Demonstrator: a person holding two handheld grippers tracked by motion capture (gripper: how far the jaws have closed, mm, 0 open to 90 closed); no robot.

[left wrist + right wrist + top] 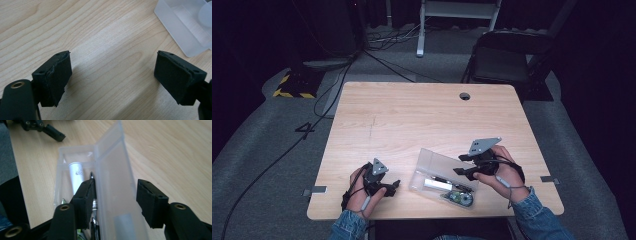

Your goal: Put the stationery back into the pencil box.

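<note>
A clear plastic box (439, 172) lies open on the tabletop (412, 120), near the front edge, with its lid (117, 195) standing up. Inside are a white tube (76, 176) and a dark pen (93, 205). The right gripper (115, 200) is wide open, with one jaw on each side of the lid, not squeezing it. The left gripper (112, 77) is wide open too, holding nothing, just beside the box.

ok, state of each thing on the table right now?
Plastic box: lid open, standing up, between the right gripper's open jaws.
White tube: lying inside the box.
Pen: lying inside the box, beside the tube.
Left gripper: open, holding nothing, over bare table.
Right gripper: open, straddling the lid.
</note>
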